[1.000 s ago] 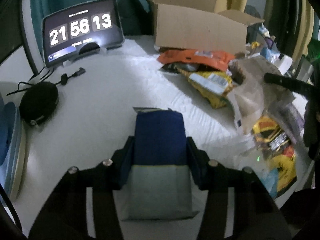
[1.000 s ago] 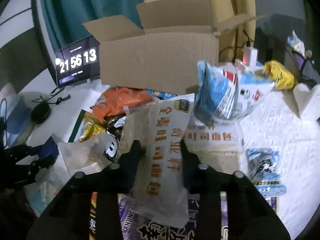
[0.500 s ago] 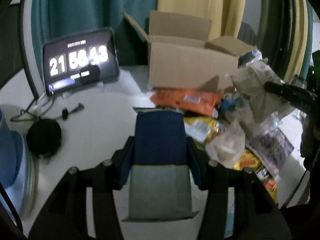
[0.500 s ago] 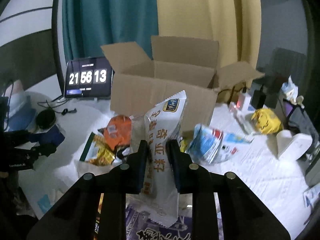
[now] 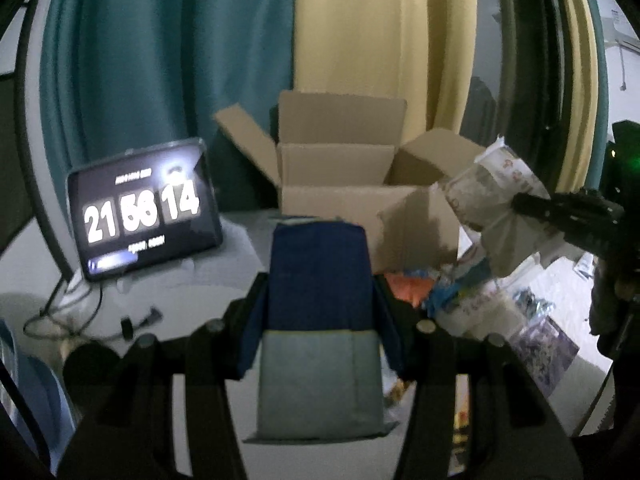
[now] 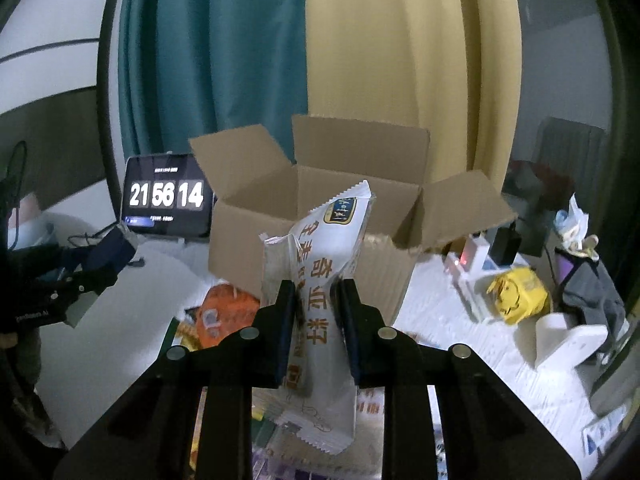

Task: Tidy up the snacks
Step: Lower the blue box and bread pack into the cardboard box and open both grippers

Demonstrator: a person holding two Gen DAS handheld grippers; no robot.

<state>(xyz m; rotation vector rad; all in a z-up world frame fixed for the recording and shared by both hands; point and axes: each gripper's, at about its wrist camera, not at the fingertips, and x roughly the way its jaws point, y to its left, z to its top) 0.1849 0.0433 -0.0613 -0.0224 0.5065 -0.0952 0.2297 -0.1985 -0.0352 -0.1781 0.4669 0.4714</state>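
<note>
Snacks: two packets are lifted — a blue packet (image 5: 318, 272) and a white packet (image 6: 324, 280) — now level with the cardboard box (image 6: 320, 216), a second ago low by the surface.
Left gripper (image 5: 320, 304): fingers clamped on the blue packet, in front of the box.
Right gripper (image 6: 316, 304): fingers squeezing the white packet, before the box's open top.
Meaning: both look ready to drop in — loose snacks remain at the box's foot.

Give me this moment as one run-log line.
left gripper: shut on blue packet | right gripper: shut on white packet | cardboard box: open, ahead | phase: both packets held up, not yet in box
</note>
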